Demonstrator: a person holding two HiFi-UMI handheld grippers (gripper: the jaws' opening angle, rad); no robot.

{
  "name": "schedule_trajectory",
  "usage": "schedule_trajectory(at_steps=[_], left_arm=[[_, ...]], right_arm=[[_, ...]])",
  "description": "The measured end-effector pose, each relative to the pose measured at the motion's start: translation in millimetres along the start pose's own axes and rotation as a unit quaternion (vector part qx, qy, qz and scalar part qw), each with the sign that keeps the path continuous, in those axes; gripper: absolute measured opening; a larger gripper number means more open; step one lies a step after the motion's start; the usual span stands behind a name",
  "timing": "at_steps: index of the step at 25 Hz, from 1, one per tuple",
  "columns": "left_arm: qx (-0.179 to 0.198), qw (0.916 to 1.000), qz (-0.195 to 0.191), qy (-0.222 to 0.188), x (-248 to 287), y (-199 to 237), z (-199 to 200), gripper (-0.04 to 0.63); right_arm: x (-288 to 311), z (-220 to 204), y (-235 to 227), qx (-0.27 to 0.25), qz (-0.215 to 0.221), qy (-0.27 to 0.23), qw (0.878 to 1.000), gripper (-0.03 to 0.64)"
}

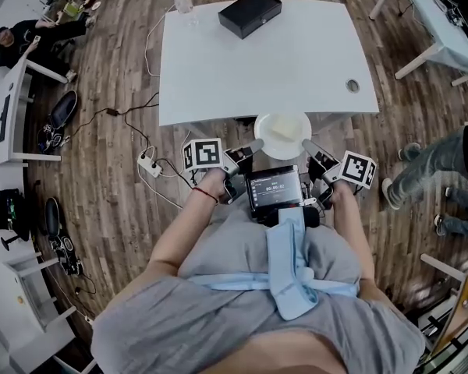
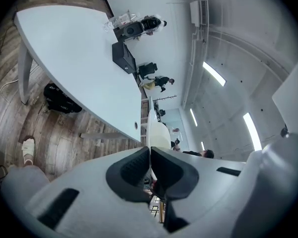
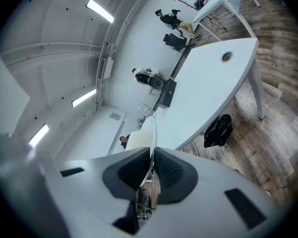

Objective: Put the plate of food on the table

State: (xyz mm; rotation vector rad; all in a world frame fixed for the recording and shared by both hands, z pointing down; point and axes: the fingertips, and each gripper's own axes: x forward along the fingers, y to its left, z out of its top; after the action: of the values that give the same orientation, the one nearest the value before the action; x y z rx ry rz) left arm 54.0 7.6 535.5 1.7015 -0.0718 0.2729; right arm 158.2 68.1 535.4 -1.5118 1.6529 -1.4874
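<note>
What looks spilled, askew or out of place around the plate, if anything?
Nothing stands out. The plate is held between the left gripper and the right gripper, each shut on its rim, at the near edge of the table. No spill shows.

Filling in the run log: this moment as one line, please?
plate: held at near edge of table | left gripper: jaws shut on plate rim | right gripper: jaws shut on plate rim
</note>
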Motion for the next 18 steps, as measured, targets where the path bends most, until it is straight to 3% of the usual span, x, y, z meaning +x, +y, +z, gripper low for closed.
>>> schedule_trajectory(at_steps=[18], left_arm=[[0.002,0.9992,0.005,-0.039,-40.8,26.8,126.0,0.028]], right_arm=[[133.7,32.8,38.8,-0.004,0.029,0.020,0.999,0.044]])
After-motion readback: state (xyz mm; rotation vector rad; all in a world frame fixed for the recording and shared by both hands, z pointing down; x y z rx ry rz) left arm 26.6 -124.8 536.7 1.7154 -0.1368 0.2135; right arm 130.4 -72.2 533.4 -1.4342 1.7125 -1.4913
